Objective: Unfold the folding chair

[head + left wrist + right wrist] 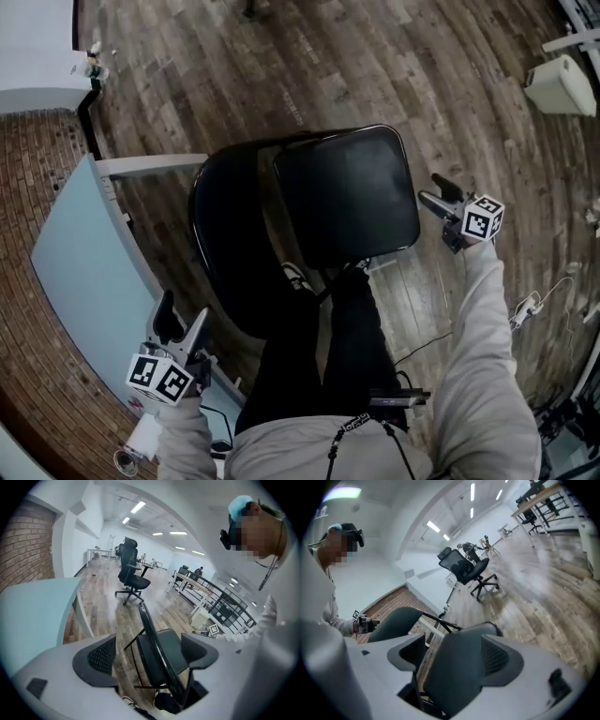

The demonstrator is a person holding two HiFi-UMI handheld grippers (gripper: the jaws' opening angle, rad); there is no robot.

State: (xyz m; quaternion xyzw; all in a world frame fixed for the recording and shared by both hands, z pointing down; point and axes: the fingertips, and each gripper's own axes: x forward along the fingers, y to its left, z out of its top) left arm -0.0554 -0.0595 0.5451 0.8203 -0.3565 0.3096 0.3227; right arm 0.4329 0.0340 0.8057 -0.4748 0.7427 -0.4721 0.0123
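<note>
So, head view: I've got the folding chair (pixel 347 197) standing opened out on the wood floor (pixel 394 66), just ahead of the wearer's legs, with the left gripper (pixel 181 323) and right gripper (pixel 434 192) on either side, clear of it. Left gripper view: jaws spread wide, nothing pinched, chair beyond them. Right gripper view: same deal, jaws wide and empty

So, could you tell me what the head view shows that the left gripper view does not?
Only the head view: the marker cube on the left claw, and a thin black cable lying near the person. Only the left gripper view: a black office chair, ceiling lights and desks further back. Both: the folding chair standing with its seat down, the pale blue panel, the wood floor and the open left claw.
</note>
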